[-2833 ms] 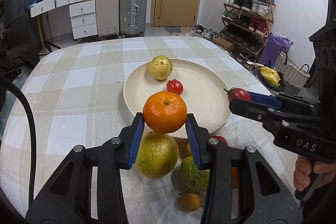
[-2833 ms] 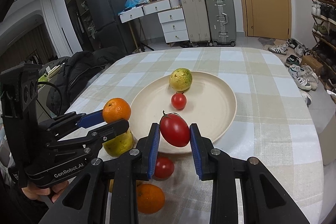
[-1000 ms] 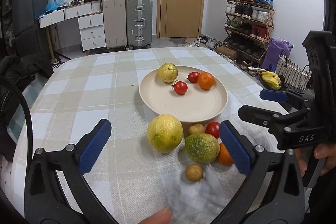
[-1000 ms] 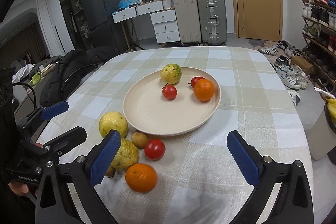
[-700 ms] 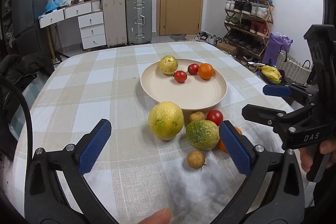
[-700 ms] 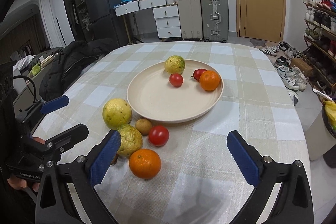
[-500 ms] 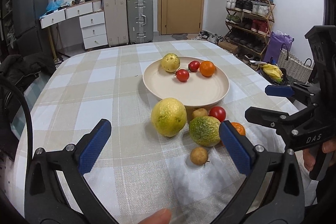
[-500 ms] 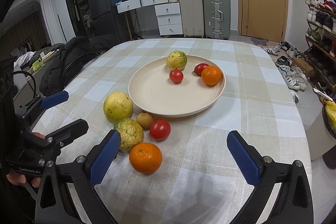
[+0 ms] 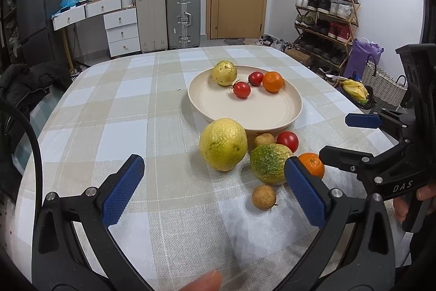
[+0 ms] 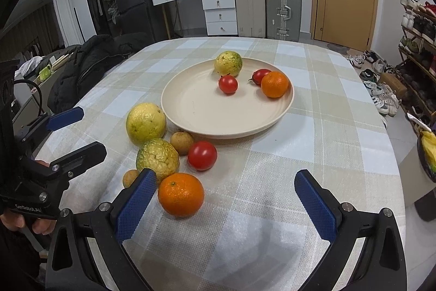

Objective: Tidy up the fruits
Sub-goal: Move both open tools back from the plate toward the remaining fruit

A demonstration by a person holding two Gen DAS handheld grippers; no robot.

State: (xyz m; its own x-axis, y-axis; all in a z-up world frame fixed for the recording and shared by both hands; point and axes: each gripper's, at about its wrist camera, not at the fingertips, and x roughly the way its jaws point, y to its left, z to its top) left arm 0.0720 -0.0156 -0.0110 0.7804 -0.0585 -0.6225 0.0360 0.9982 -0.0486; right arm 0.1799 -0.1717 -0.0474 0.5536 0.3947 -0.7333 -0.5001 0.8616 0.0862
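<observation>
Fruits split between plate and table. Left tongs (image 9: pixel 214 190) spread wide, empty, low over checked table (image 9: pixel 109 111); right tongs (image 10: pixel 226 202) likewise wide apart, empty. Just ahead: orange (image 10: pixel 181 194), green-yellow citrus (image 10: pixel 157 156), tomato (image 10: pixel 202 155), two small brown fruits, large yellow citrus (image 10: pixel 145 123). Beyond, cream plate (image 10: pixel 190 111) holds guava, two tomatoes, second orange (image 10: pixel 274 84).

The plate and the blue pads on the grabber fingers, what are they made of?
The plate looks like matte cream plastic or bamboo fibre, maybe ceramic: dull sheen, faint concentric rings. The pads look like rubber or soft plastic: a fine knobbly grid texture, no shine.
</observation>
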